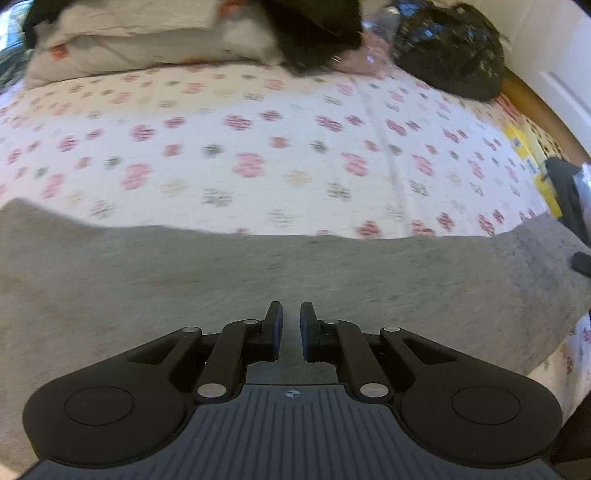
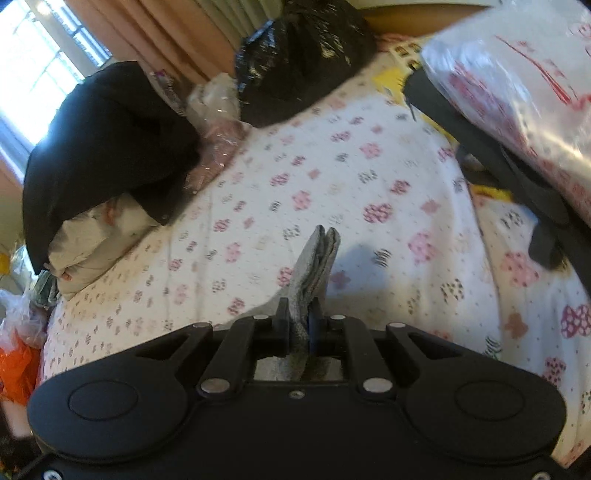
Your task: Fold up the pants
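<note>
The grey pants (image 1: 258,273) lie spread flat across the near part of the flowered bedsheet (image 1: 280,147). My left gripper (image 1: 291,314) hovers over the grey cloth with its fingers a small gap apart and nothing between them. My right gripper (image 2: 300,314) is shut on a bunched fold of the grey pants (image 2: 314,262), which sticks up past the fingertips above the sheet (image 2: 332,177).
A pillow (image 1: 140,40) with black clothes (image 1: 317,29) and a black plastic bag (image 1: 450,48) lie at the bed's far end. A clear plastic bag (image 2: 517,92), black straps (image 2: 491,155) and yellow items (image 1: 524,151) lie at the bed's right side.
</note>
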Tool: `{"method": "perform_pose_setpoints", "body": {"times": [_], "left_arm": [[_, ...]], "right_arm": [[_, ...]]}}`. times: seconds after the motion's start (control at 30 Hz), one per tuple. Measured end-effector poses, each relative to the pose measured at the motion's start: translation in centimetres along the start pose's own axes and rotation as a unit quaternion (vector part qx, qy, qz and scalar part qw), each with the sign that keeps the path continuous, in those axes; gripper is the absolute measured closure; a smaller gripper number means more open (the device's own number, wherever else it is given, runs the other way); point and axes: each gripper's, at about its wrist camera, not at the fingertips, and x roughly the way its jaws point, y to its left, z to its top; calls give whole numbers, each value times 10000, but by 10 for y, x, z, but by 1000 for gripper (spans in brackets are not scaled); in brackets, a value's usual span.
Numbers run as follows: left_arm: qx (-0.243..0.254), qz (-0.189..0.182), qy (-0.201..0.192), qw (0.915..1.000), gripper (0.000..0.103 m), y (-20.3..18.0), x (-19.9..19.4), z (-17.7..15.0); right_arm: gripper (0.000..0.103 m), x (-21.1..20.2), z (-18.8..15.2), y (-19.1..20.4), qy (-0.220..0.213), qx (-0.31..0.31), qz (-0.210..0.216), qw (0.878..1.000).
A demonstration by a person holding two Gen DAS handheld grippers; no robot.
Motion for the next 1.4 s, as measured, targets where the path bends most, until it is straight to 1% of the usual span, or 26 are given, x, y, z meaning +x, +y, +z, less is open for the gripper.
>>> {"method": "perform_pose_setpoints", "body": {"times": [0.07, 0.13, 0.23, 0.27, 0.3, 0.33, 0.4, 0.5, 0.63, 0.7, 0.77, 0.87, 0.93, 1.0, 1.07, 1.13, 1.17, 1.2, 1.23, 1.27, 1.3, 1.33, 1.4], "left_arm": [[148, -31, 73, 9999, 93, -17, 12, -2], [224, 83, 143, 9996, 93, -29, 24, -8], [483, 407, -54, 9980, 93, -42, 25, -14], [562, 439, -57, 9974, 93, -45, 24, -14], [591, 385, -46, 9975, 92, -43, 21, -14], [492, 273, -38, 9984, 92, -37, 16, -13], [95, 149, -70, 9998, 92, -14, 2, -14], [-277, 269, -203, 9990, 92, 25, -19, -19], [-578, 437, -286, 9970, 92, 80, -43, -30], [-665, 607, -375, 9952, 92, 102, -53, -35], [-799, 746, -451, 9930, 92, 124, -63, -41], [-1054, 942, -515, 9886, 92, 153, -76, -52], [-1171, 1077, -512, 9859, 92, 168, -82, -59], [-1235, 1157, -477, 9844, 92, 180, -85, -67], [-1266, 1240, -447, 9832, 92, 188, -86, -72], [-1308, 1275, -433, 9822, 92, 194, -87, -76], [-1323, 1283, -445, 9819, 92, 196, -89, -79], [-1335, 1302, -467, 9814, 92, 198, -91, -79], [-1338, 1316, -497, 9810, 92, 199, -94, -79], [-1342, 1319, -551, 9806, 92, 200, -99, -80], [-1348, 1329, -640, 9798, 92, 200, -103, -77], [-1351, 1340, -727, 9790, 92, 199, -109, -75], [-1359, 1329, -959, 9771, 92, 196, -122, -68]], "right_arm": [[86, 1, -1, 3, -9, 11, 50, 10000], [86, 0, -1, 5, -14, -29, 72, 10000], [86, -1, -3, 7, -38, -54, 118, 9999], [86, -3, -3, 9, -61, -64, 152, 9998], [86, -4, -3, 11, -78, -90, 168, 9998], [86, -7, -3, 16, -109, -131, 165, 9997], [86, -13, -4, 30, -167, -256, 225, 9993], [86, -29, -6, 65, -321, -581, 454, 9968], [86, -42, -16, 129, -419, -1114, 926, 9886], [86, -40, -28, 167, -362, -1351, 1217, 9827], [86, -33, -45, 204, -213, -1592, 1505, 9755], [86, -10, -75, 250, 89, -1909, 1732, 9662], [86, 16, -102, 274, 366, -2050, 1776, 9618], [86, 41, -129, 288, 621, -2219, 1723, 9577], [86, 63, -161, 298, 829, -2430, 1572, 9536], [86, 80, -185, 301, 934, -2590, 1475, 9500], [84, 85, -198, 303, 931, -2722, 1428, 9470], [77, 87, -207, 305, 878, -2827, 1423, 9445], [77, 85, -215, 306, 797, -2941, 1489, 9407], [73, 82, -221, 307, 756, -3056, 1568, 9361], [66, 78, -223, 309, 746, -3139, 1629, 9324], [62, 72, -222, 309, 721, -3196, 1771, 9281], [47, 56, -214, 311, 597, -3176, 2021, 9245]]}}
